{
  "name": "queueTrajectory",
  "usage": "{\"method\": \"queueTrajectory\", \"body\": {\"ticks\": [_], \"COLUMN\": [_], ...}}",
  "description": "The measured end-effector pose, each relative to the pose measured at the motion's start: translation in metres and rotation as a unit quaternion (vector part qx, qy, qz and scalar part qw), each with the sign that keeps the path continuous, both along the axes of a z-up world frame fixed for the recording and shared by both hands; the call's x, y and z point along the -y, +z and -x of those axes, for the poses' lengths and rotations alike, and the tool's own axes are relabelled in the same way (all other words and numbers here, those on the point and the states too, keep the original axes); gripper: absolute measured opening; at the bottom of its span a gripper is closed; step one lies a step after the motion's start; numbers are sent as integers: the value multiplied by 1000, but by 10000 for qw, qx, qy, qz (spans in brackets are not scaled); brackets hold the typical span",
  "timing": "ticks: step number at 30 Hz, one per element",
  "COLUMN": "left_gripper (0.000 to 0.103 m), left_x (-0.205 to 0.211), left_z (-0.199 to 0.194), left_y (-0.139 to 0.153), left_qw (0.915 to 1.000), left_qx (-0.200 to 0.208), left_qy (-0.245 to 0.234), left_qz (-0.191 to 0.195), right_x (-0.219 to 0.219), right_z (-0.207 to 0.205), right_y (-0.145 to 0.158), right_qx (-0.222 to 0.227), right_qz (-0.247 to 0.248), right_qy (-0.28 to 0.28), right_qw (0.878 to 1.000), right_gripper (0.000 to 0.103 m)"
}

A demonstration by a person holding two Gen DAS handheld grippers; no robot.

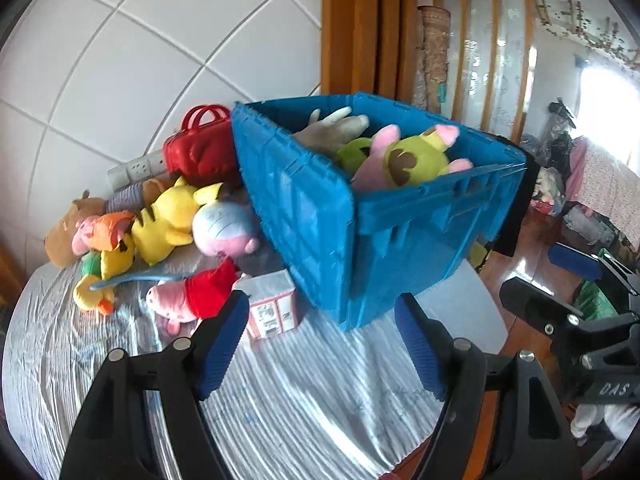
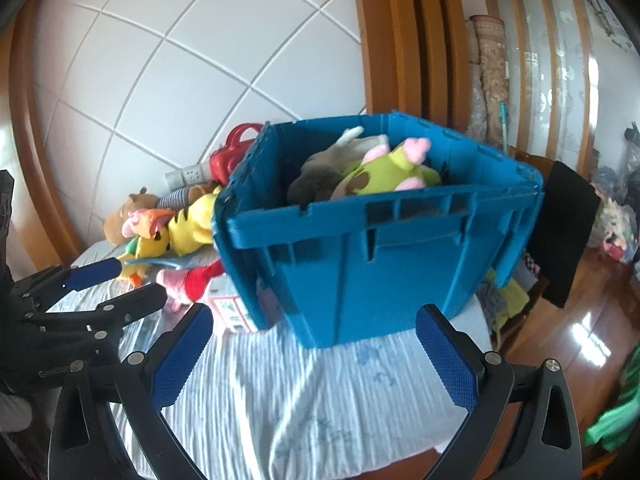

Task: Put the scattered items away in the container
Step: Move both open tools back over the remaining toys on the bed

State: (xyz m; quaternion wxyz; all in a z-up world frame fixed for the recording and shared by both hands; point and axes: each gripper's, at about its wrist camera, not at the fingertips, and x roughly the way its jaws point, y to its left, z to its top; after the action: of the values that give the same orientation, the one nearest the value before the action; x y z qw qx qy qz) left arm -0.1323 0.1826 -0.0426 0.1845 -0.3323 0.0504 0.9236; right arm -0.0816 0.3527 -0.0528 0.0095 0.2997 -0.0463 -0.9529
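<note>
Bright daylight enters from the blown-out window at right; glare streaks the glossy wooden floor; fisheye edges bend and darken, slightly soft.

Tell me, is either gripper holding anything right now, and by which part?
Nothing is held. The left gripper and right gripper are both open and empty, short of the blue crate.

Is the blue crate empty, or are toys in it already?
Not empty: the blue crate holds a green-and-pink plush and a grey plush.
</note>
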Motion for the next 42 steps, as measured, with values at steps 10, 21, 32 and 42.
{"method": "queueTrajectory", "body": {"ticks": [10,21,32,42], "left_gripper": [75,75,75,75], "left_x": [29,60,99,138], "left_z": [5,5,1,-7], "left_y": [-22,-38,-52,-66], "left_qw": [9991,9964,9918,9867], "left_qx": [196,350,473,599], "left_qy": [364,762,1168,1493], "left_qz": [54,138,200,220], "right_x": [25,58,92,131], "right_z": [11,21,29,34], "right_y": [-20,-37,-51,-64], "right_qx": [195,411,570,691], "right_qz": [37,50,33,9], "right_qy": [192,466,770,1091], "right_qw": [9996,9981,9954,9916], "right_gripper": [103,103,103,103]}}
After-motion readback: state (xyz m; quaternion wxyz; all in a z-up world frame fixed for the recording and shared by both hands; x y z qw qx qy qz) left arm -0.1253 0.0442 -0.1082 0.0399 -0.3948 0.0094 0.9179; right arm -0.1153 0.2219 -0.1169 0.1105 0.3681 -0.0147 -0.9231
